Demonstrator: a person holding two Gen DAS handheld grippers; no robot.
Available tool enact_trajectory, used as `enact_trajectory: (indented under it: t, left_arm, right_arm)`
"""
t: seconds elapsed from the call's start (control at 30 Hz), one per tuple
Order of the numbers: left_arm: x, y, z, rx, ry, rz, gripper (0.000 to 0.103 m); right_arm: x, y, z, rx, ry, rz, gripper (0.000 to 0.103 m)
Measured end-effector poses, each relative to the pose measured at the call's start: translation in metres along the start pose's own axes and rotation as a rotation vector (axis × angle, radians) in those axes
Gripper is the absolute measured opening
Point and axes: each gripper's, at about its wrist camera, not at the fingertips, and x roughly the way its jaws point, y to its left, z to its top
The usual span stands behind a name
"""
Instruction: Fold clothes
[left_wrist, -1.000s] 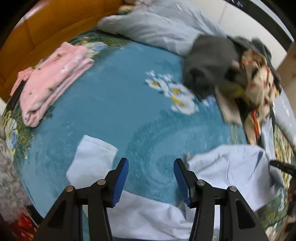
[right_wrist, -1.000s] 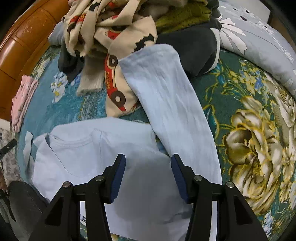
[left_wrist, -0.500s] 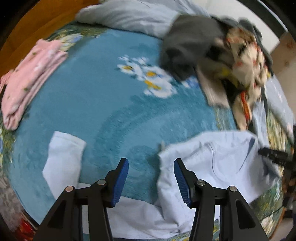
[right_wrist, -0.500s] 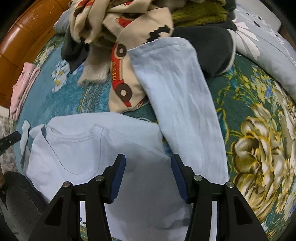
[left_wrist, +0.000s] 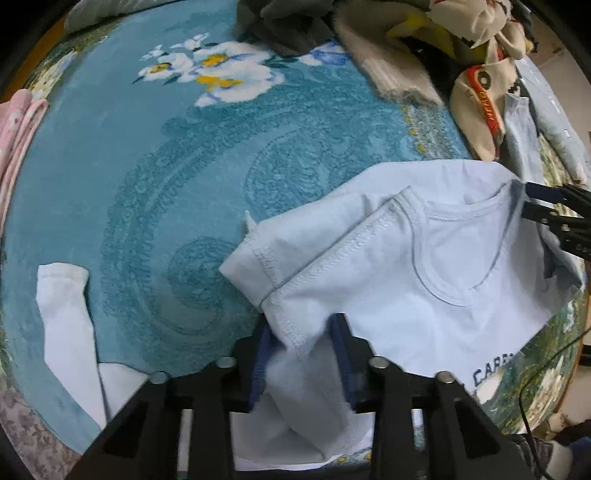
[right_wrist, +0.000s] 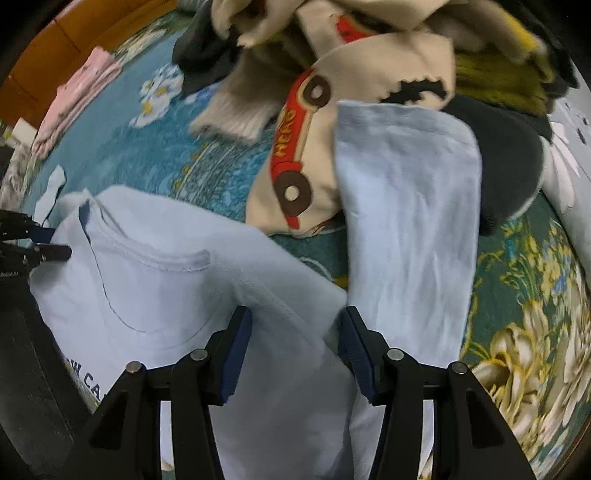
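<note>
Spread on a floral bed (left_wrist: 155, 155), a pale blue long-sleeved T-shirt (left_wrist: 424, 280) has its shoulder seam bunched between the narrowed left claw (left_wrist: 301, 363); the right claw (right_wrist: 295, 345) straddles its other shoulder, fingers apart. A thin pinch could slip, dropping the fold crooked.

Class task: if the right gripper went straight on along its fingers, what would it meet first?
Probably the light blue shirt bunched between the right gripper pads; farther on, the car-print garment, though depth is unclear.
</note>
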Motion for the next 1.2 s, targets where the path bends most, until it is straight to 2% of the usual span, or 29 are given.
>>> enact_trajectory:
  t: [0.03, 0.07, 0.1, 0.13, 0.2, 0.3, 0.4, 0.53, 0.7, 0.87, 1.03, 1.2]
  left_arm:
    - [-0.001, -0.001, -0.002, 0.001, -0.004, -0.003, 0.022]
    - [-0.002, -0.002, -0.003, 0.001, -0.007, -0.007, 0.016]
    - [-0.003, -0.004, -0.005, -0.002, -0.01, -0.012, 0.014]
    - [-0.005, -0.005, -0.008, -0.005, -0.014, -0.014, 0.014]
    - [-0.009, -0.008, -0.013, -0.01, -0.026, -0.021, 0.012]
    - [-0.019, -0.012, -0.023, -0.018, -0.063, -0.033, 0.01]
    - [-0.035, -0.013, -0.031, -0.031, -0.128, -0.035, 0.01]
    - [-0.063, -0.01, -0.036, -0.031, -0.24, -0.001, 0.01]
    - [-0.114, -0.009, -0.039, 0.005, -0.402, 0.109, 0.01]
    - [-0.169, -0.019, -0.047, 0.059, -0.576, 0.232, 0.008]
    - [-0.227, -0.022, -0.06, 0.026, -0.747, 0.245, 0.007]
    - [-0.29, -0.043, -0.092, 0.068, -0.939, 0.269, 0.007]
  right_arm:
    - [0.001, 0.001, -0.001, -0.006, 0.009, 0.003, 0.039]
    - [0.001, 0.002, -0.001, -0.011, 0.017, 0.006, 0.036]
    - [0.0, 0.004, -0.005, -0.014, 0.026, 0.0, 0.029]
    - [-0.002, 0.006, -0.01, -0.018, 0.027, -0.006, 0.017]
    - [-0.008, 0.009, -0.021, -0.02, 0.021, -0.011, 0.005]
    - [-0.024, 0.012, -0.035, -0.001, -0.03, -0.01, 0.003]
    - [-0.056, 0.009, -0.038, 0.082, -0.136, 0.003, 0.003]
    - [-0.095, 0.014, -0.029, 0.112, -0.266, -0.012, 0.002]
    - [-0.149, 0.032, -0.004, 0.09, -0.438, -0.059, 0.002]
    - [-0.207, 0.042, 0.004, 0.083, -0.589, -0.095, 0.002]
    - [-0.261, 0.051, -0.01, 0.096, -0.722, -0.125, 0.002]
    - [-0.319, 0.059, -0.033, 0.098, -0.859, -0.17, 0.002]
